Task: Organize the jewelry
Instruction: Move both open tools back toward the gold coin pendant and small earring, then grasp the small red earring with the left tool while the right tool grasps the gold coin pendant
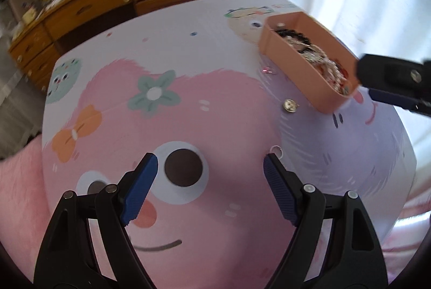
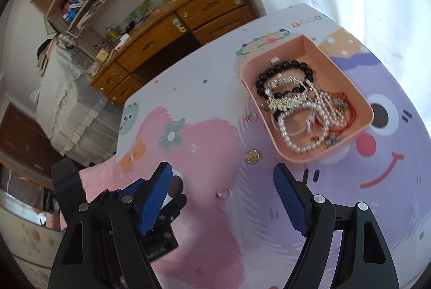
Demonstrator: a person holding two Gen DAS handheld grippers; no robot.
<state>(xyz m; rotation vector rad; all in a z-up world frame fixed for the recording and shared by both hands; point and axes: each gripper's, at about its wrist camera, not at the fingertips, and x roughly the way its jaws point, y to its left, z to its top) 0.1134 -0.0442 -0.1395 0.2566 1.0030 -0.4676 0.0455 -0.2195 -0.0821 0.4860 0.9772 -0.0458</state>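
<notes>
Both claws [image 1: 210, 162] [image 2: 223, 173] gape empty over your table [image 2: 204, 235]; tray [image 2: 361, 97] at one o'clock, ring [image 2: 225, 193] between right fingers.

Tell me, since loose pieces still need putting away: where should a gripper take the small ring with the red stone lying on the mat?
Grip the ring across its thin band, coming from above: it lies flat on the mat, so only its outer edges offer purchase, likely.
</notes>
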